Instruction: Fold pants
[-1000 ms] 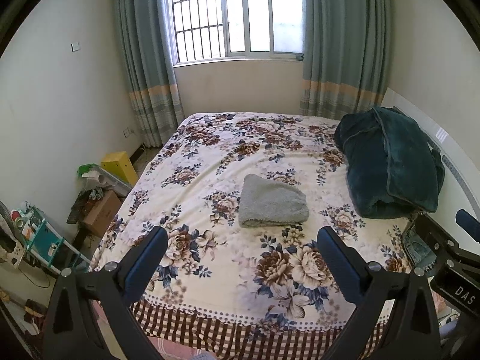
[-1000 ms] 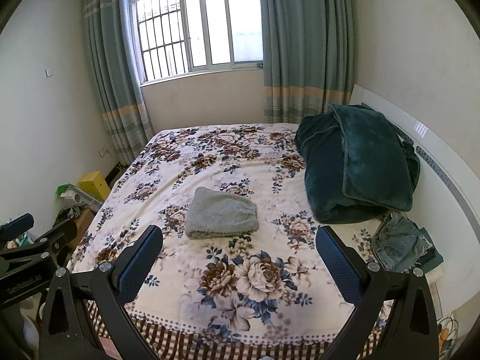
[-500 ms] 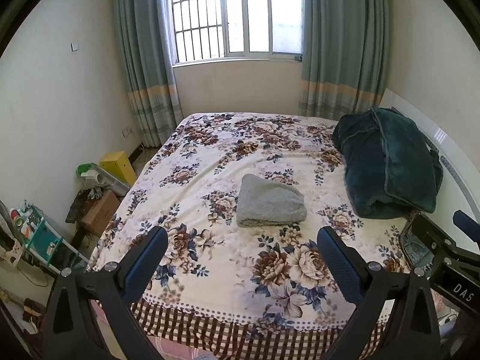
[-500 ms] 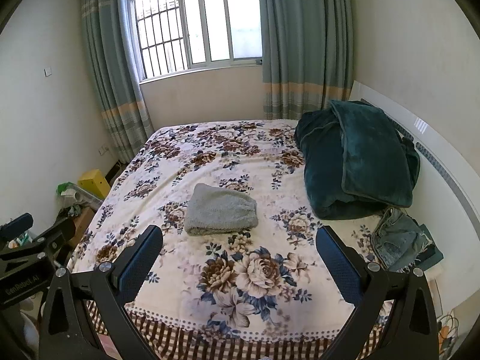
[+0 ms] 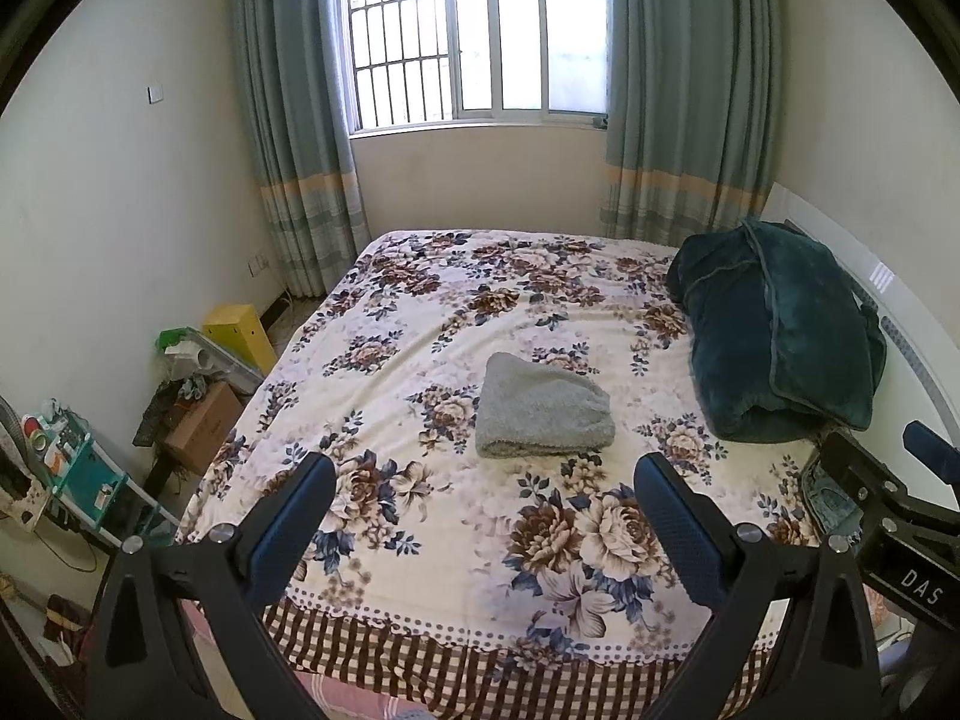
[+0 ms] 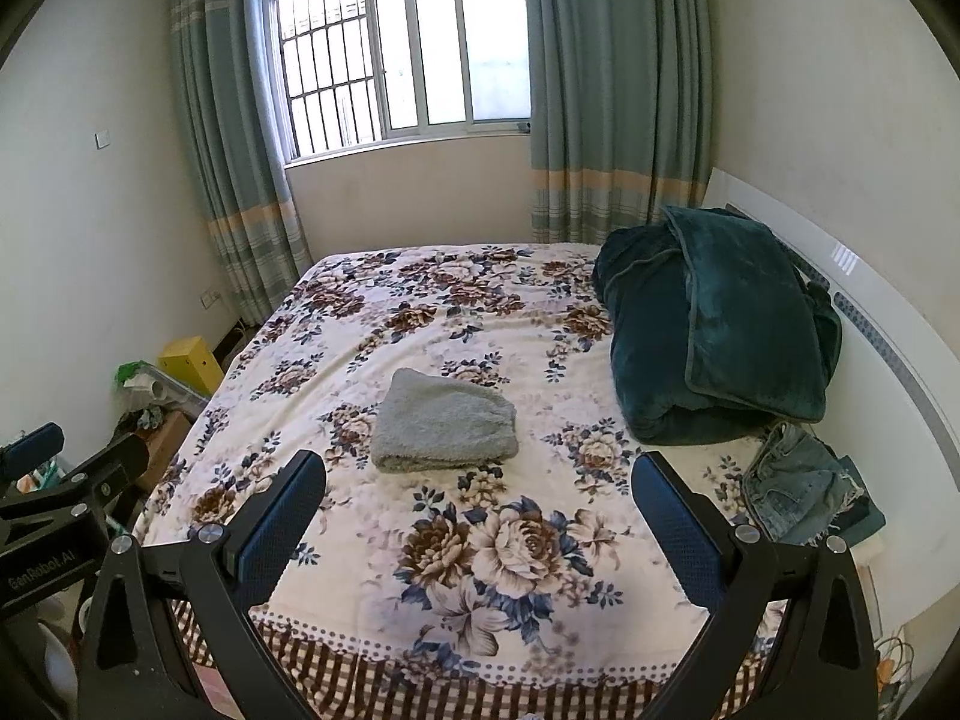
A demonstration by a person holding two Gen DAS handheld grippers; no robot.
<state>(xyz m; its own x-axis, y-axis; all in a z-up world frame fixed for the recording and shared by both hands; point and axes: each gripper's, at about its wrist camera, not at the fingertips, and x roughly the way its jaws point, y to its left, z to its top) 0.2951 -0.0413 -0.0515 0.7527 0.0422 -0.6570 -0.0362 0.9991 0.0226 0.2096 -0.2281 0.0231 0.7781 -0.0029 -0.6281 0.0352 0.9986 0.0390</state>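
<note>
Grey fleece pants (image 5: 543, 417) lie folded into a compact bundle in the middle of the floral bed (image 5: 420, 312); they also show in the right wrist view (image 6: 444, 423). My left gripper (image 5: 483, 474) is open and empty, held back over the foot edge of the bed, well short of the bundle. My right gripper (image 6: 479, 471) is open and empty too, beside the left one, also short of the bundle. The left gripper's body shows at the left of the right wrist view (image 6: 66, 492).
A folded dark green blanket (image 6: 714, 324) lies at the bed's right by the white headboard (image 6: 888, 324). Crumpled blue jeans (image 6: 798, 489) lie at the bed's near right corner. Boxes and clutter (image 5: 198, 372) stand on the floor at left. A curtained window (image 5: 474, 36) is behind.
Both grippers have drawn back slightly from the bed and stay open. The grey bundle has not moved.
</note>
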